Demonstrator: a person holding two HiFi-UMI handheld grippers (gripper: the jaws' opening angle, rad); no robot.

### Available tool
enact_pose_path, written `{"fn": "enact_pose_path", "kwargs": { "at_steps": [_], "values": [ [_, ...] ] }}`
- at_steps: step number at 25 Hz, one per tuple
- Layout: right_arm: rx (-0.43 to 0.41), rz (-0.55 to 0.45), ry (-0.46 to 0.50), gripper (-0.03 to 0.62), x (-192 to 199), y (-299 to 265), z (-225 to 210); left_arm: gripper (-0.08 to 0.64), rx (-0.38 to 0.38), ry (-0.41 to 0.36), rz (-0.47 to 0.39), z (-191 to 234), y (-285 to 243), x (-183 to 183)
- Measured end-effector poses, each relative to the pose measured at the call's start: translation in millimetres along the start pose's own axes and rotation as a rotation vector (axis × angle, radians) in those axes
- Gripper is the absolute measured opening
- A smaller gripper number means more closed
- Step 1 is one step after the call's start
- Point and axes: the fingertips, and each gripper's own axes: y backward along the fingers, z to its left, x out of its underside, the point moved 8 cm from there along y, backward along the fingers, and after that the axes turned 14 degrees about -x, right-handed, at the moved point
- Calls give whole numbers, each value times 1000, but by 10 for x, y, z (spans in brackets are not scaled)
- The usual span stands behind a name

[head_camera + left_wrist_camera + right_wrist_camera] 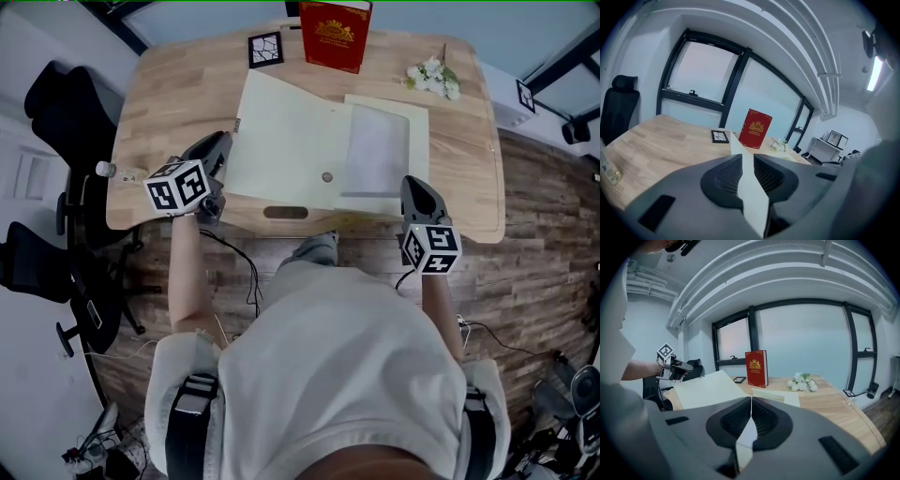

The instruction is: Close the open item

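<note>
**Open folder lies crosswise, one cover raised**

At the near edge of the bench [169, 94], the left claw [225, 148] is pinched on the left cover's outer edge. The right claw [420, 187] is closed on a pale sliver at the folder's near right corner. The folder [291, 141] is cream and spread open, its long axis running left to right and its fold pointing away from the person. The left cover tilts up, and the right half carries a greyish sheet. Beyond stand a red book [334, 36], a marker tile [265, 50] and white flowers [433, 79].
</note>
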Motion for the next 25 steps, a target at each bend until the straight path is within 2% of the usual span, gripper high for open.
{"fn": "enact_pose_path", "kwargs": {
  "at_steps": [3,9,14,20,25],
  "values": [
    [12,10,-6,20,30,-9,-46,125,68,28,29,109,-106,-45],
    [31,33,-13,20,84,-41,-137,161,171,69,131,302,-414,-11],
    [57,43,-25,20,110,-49,-229,161,211,74,187,363,-603,54],
    [83,83,-19,20,214,-43,-293,161,212,69,232,371,-740,92],
    [98,105,-30,20,323,-41,-315,107,213,70,222,348,-776,90]
  ]
}}
